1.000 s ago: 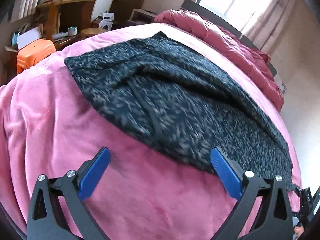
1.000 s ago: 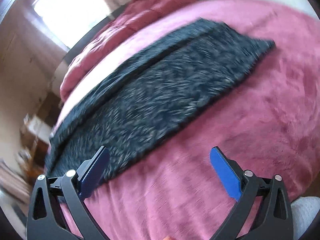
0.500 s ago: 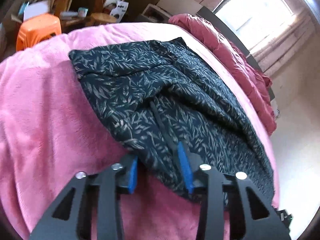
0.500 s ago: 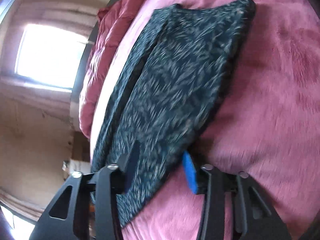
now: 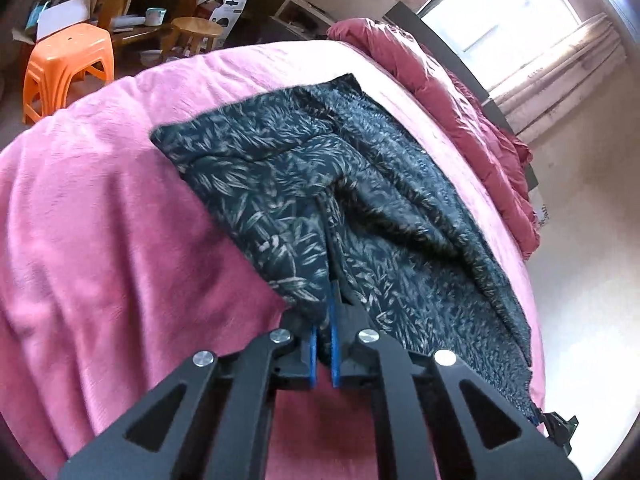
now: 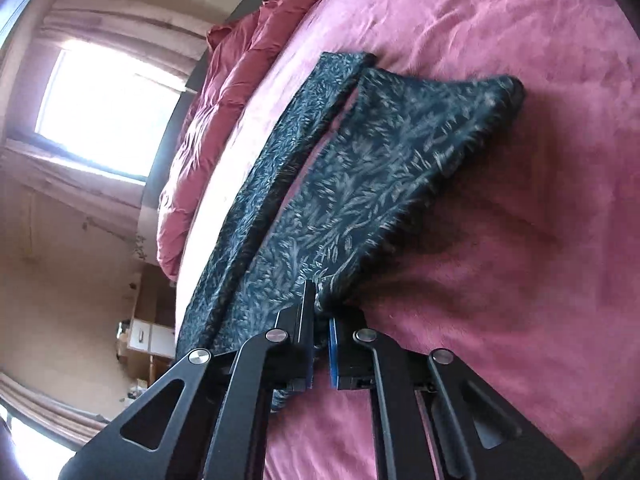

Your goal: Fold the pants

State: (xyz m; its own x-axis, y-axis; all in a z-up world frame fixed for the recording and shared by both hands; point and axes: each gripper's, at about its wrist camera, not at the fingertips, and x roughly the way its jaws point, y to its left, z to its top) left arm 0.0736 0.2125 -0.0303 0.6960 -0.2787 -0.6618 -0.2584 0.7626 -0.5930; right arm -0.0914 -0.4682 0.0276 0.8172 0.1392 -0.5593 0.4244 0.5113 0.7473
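Dark navy pants with a pale leaf print (image 5: 360, 216) lie lengthwise on a pink blanket (image 5: 120, 240) on a bed. My left gripper (image 5: 324, 320) is shut on the near edge of the pants near the waist end, and the fabric bunches up between its blue pads. My right gripper (image 6: 320, 312) is shut on the near edge of the upper leg (image 6: 380, 168), which is lifted off the blanket and casts a shadow. The lower leg (image 6: 280, 152) lies flat behind it.
A rumpled red duvet (image 5: 460, 92) lies along the far side of the bed under a bright window (image 6: 108, 108). An orange plastic stool (image 5: 64, 64), a wooden stool (image 5: 196, 32) and cluttered furniture stand beyond the bed's left end.
Both grippers went from wide open above the blanket to shut on the near edge of the pants. The fabric has lifted at both held points.
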